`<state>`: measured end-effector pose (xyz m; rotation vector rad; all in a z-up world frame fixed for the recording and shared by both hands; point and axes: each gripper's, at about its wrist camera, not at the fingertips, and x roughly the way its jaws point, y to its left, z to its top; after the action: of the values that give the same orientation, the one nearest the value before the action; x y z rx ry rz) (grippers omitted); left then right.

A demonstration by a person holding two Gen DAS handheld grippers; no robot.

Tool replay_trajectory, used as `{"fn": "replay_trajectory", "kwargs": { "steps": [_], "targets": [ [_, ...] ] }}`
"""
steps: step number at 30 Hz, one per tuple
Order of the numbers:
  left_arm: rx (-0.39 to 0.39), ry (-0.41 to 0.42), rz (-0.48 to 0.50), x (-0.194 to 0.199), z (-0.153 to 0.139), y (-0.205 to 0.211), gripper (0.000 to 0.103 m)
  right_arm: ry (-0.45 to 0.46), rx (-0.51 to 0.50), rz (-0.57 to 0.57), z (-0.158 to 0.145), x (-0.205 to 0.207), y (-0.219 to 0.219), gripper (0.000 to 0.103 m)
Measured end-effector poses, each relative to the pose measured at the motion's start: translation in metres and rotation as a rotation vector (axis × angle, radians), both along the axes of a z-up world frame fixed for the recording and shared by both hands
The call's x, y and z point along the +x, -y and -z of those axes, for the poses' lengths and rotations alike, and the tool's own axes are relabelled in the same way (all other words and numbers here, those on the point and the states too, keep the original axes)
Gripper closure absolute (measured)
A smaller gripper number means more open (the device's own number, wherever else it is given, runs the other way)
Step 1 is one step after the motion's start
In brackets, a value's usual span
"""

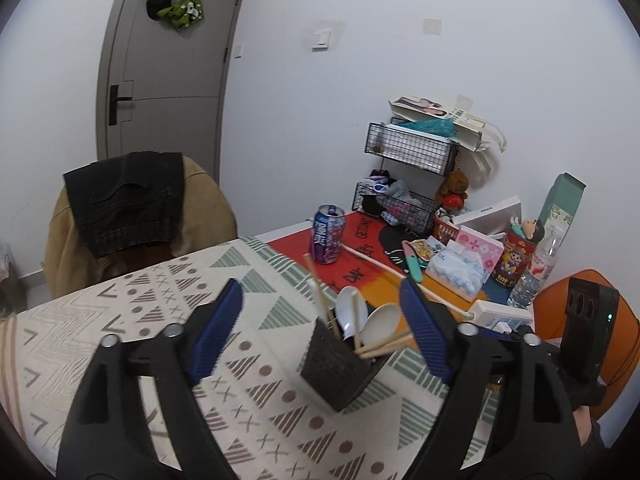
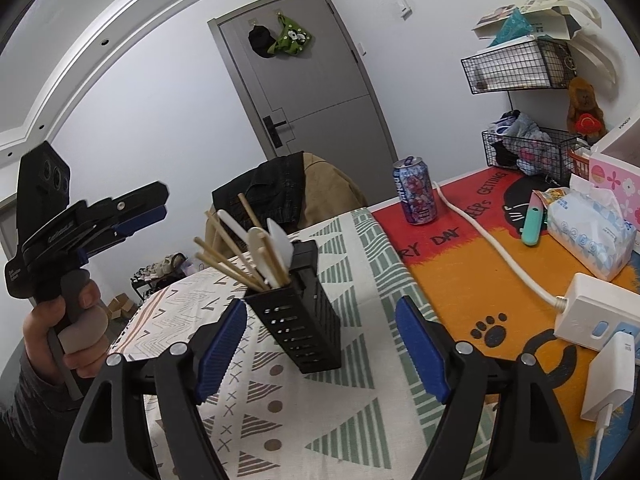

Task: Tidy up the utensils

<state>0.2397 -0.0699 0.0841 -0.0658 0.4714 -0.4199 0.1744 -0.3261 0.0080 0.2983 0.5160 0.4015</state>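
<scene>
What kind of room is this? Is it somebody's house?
Probably a room in someone's home, maybe a bedroom or small living space. A grey door has a hat and bag hung on it, clothes are draped over a chair, and a cluttered table holds tissues and a soda can.
</scene>
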Motion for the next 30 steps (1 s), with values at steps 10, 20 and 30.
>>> {"fn": "replay_trajectory", "kwargs": {
  "steps": [10, 20, 30],
  "targets": [
    [-0.045, -0.003, -0.1, -0.035, 0.004, -0.043, 0.006, 0.016, -0.033, -0.014, -0.015, -0.014, -0.019, 0.007],
    [-0.048, -0.016, -0.185, -0.073, 0.006, -0.075, 0.006, 0.014, -0.088, -0.033, -0.028, -0.03, -0.037, 0.007],
    [-0.032, -0.044, -0.249, -0.11, 0.012, -0.096, 0.006, 0.018, -0.121, -0.113, -0.037, -0.045, -0.054, 0.007]
  ]
}}
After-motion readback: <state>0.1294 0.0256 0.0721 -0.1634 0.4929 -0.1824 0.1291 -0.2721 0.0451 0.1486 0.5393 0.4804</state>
